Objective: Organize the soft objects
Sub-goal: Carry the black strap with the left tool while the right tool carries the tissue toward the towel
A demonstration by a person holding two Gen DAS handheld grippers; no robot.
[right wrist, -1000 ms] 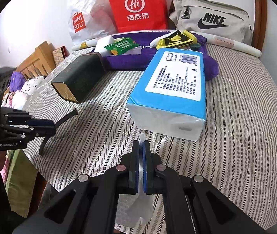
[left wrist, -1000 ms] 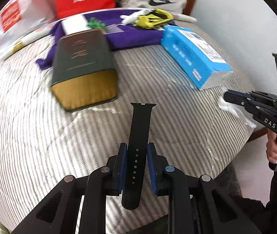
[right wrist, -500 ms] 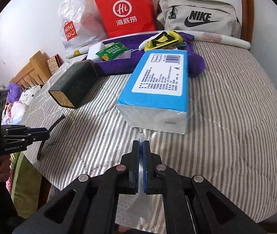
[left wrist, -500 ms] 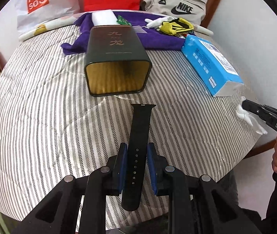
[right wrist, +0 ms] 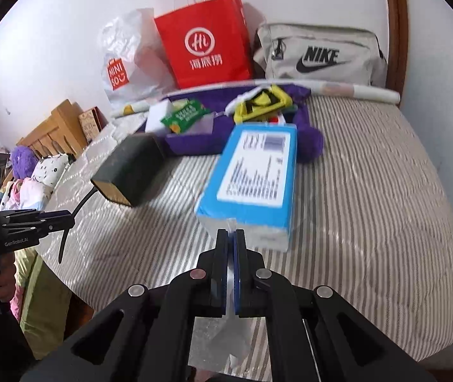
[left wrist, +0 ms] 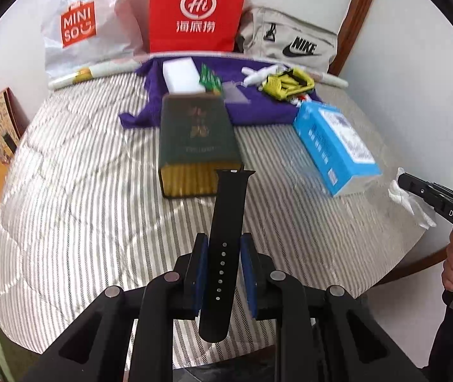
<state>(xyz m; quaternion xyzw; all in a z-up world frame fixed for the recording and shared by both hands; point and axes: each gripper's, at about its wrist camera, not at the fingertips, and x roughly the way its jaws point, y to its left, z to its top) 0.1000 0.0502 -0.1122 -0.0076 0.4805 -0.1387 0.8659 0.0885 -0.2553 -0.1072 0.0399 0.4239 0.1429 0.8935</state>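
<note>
My left gripper [left wrist: 223, 246] is shut on a black watch strap [left wrist: 229, 203], whose far end points up toward a dark green box [left wrist: 194, 140]. From the right wrist view, that gripper [right wrist: 68, 218] hangs off the bed's left side, the strap [right wrist: 83, 200] sticking out of it. My right gripper [right wrist: 230, 237] is shut on a thin whitish plastic sheet [right wrist: 220, 337] that hangs below the jaws. In the left wrist view the right gripper [left wrist: 400, 179] sits at the right edge with the sheet [left wrist: 409, 202] dangling from its tip.
On the striped bed cover [left wrist: 83, 191] lie a blue tissue pack [right wrist: 255, 175], a purple cloth [left wrist: 252, 108] and a yellow-black item [right wrist: 261, 102]. A red bag [right wrist: 204, 47], a white Miniso bag [right wrist: 124, 60] and a grey Nike bag [right wrist: 319, 54] line the wall.
Both grippers have risen above the bed with the strap and the sheet still held. The bags at the wall show more fully, and the bed looks farther away.
</note>
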